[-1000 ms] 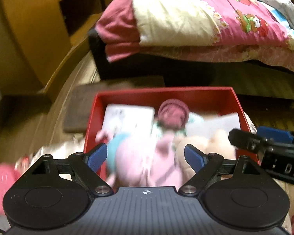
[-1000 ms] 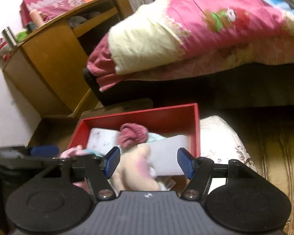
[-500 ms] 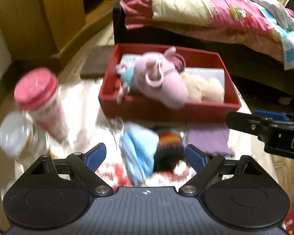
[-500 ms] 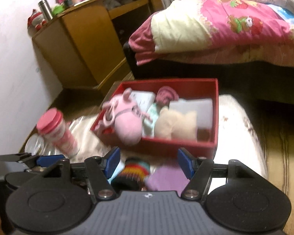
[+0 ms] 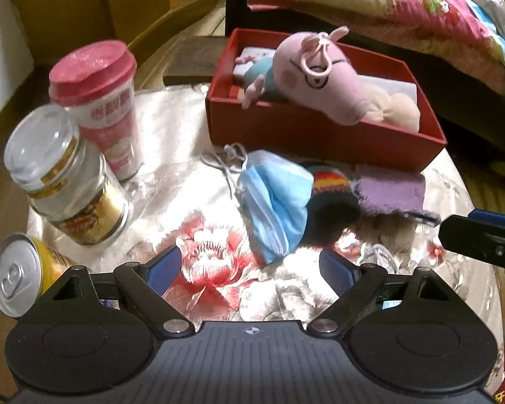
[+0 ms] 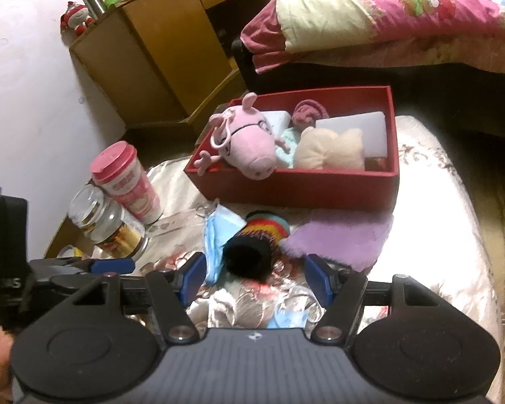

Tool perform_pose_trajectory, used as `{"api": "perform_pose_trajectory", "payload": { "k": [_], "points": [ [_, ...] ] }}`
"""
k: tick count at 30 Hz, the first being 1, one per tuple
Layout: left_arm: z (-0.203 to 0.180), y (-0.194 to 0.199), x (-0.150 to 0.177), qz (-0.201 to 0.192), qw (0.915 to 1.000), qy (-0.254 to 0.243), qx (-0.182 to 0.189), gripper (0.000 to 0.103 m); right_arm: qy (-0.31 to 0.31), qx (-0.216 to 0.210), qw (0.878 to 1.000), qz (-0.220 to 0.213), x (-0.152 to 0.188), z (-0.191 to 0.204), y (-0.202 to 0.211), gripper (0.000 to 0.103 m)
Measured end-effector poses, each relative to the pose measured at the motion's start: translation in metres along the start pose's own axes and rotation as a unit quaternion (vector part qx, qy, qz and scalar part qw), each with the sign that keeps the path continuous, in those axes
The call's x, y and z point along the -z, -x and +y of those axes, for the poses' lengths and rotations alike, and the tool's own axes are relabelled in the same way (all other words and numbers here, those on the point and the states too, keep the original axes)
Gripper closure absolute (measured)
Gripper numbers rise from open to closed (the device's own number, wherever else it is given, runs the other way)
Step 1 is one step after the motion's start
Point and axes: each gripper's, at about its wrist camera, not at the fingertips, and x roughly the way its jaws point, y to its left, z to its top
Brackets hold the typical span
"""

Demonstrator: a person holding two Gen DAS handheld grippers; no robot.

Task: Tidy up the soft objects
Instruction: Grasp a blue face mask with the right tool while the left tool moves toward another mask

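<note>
A red box [image 5: 320, 134] [image 6: 286, 188] on the floral tablecloth holds a pink pig plush [image 5: 320, 70] [image 6: 249, 141], a beige plush [image 6: 330, 149] and white pads. In front of it lie a blue face mask [image 5: 276, 202] [image 6: 215, 232], a striped knit sock with a black cuff [image 5: 333, 202] [image 6: 256, 239] and a purple cloth [image 5: 390, 192] [image 6: 340, 235]. My left gripper [image 5: 252, 269] is open and empty just short of the mask. My right gripper [image 6: 256, 276] is open and empty just short of the sock.
A pink-lidded cup [image 5: 101, 101] [image 6: 124, 178], a glass jar [image 5: 64, 175] [image 6: 104, 219] and a yellow can [image 5: 20, 272] stand at the left. A bed with a pink quilt [image 6: 387, 10] and a wooden cabinet [image 6: 158, 43] lie beyond.
Both grippers have pulled back and away from the red box. The pig plush now lies in the box, and the mask, sock and purple cloth have come into view.
</note>
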Motion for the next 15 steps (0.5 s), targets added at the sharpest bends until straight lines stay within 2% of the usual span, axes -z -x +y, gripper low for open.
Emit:
{"api": "perform_pose_trajectory", "payload": {
  "k": [6, 15],
  "points": [
    [0.005, -0.005, 0.009, 0.017, 0.9998, -0.003, 0.001, 0.017, 0.005, 0.001, 1.0, 0.02, 0.01, -0.001, -0.005, 0.062],
    [0.017, -0.014, 0.004, 0.034, 0.9992, 0.018, 0.013, 0.017, 0.014, 0.011, 0.998, 0.063, 0.024, -0.009, -0.021, 0.062]
  ]
}}
